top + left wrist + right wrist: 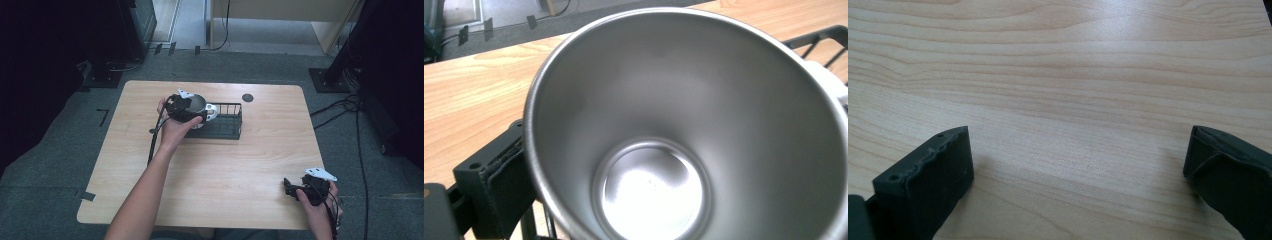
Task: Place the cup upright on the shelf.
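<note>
**Steel cup held over the wire basket**

Steel, bare and polished: one cup [196, 103], held by the left gripper [181, 107] at the left end of one black wire basket [226, 121], toward the far side of the wooden table [215, 165]. Seen close in the left gripper view: cup [684, 125] empty, mouth turned toward the camera, one black jaw pressed against the outside of the wall at lower left. Other jaw hidden behind the cup, so grip judged closed on the wall or rim, not seen in full. Cannot tell whether the cup rests in the basket or hangs just above it. Something white [210, 111] just beside the cup at the basket's left end; too small to name.

Judged light and stiff, no give under the jaws. Smooth metal, so probably slippery against the pads; could turn or slide if the pinch loosens. Not fragile, but noisy and ready to roll if dropped. Best hold judged near the rim, one jaw inside and one outside, or across the narrower base.

Farther right, one small dark round mark [247, 97] on the table, near the far edge. At the near right corner, right gripper [295, 189] low over bare wood, jaws spread wide in the right gripper view, nothing between them.

Count: one cup, one basket, two grippers.
</note>
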Available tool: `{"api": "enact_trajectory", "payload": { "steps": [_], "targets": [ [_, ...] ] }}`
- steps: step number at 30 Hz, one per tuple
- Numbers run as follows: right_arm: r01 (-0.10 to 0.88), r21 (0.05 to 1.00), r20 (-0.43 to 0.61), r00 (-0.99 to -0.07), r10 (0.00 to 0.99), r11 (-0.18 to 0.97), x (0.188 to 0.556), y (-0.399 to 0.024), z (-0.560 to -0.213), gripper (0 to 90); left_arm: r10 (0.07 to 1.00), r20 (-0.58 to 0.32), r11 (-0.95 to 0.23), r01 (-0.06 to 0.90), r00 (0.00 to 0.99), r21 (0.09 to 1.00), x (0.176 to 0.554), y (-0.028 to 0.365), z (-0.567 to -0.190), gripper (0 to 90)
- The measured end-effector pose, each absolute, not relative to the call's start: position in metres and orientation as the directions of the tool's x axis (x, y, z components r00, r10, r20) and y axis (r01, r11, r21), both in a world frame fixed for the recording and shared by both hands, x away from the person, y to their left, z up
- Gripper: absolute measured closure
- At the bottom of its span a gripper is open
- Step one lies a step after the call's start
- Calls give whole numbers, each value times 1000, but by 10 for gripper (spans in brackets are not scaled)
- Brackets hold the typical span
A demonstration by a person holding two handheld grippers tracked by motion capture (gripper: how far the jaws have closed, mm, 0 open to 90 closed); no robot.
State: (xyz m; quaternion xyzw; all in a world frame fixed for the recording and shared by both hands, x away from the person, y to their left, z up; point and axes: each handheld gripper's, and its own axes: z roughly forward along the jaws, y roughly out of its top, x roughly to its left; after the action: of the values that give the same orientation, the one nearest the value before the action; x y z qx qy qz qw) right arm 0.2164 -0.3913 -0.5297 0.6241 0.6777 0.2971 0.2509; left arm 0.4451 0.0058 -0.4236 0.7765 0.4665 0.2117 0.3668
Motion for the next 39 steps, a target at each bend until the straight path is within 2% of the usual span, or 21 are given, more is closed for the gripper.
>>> {"api": "enact_trajectory", "payload": {
  "steps": [26, 39],
  "targets": [
    [697, 715, 30, -96, 995, 46, 216, -391, -530, 0, 853, -9, -312, 523, 521, 793, 417, 30, -390, 0],
    [697, 716, 30, -96, 995, 46, 216, -391, -530, 0, 868, -19, -284, 526, 497, 802, 389, 60, -404, 0]
  ]
}}
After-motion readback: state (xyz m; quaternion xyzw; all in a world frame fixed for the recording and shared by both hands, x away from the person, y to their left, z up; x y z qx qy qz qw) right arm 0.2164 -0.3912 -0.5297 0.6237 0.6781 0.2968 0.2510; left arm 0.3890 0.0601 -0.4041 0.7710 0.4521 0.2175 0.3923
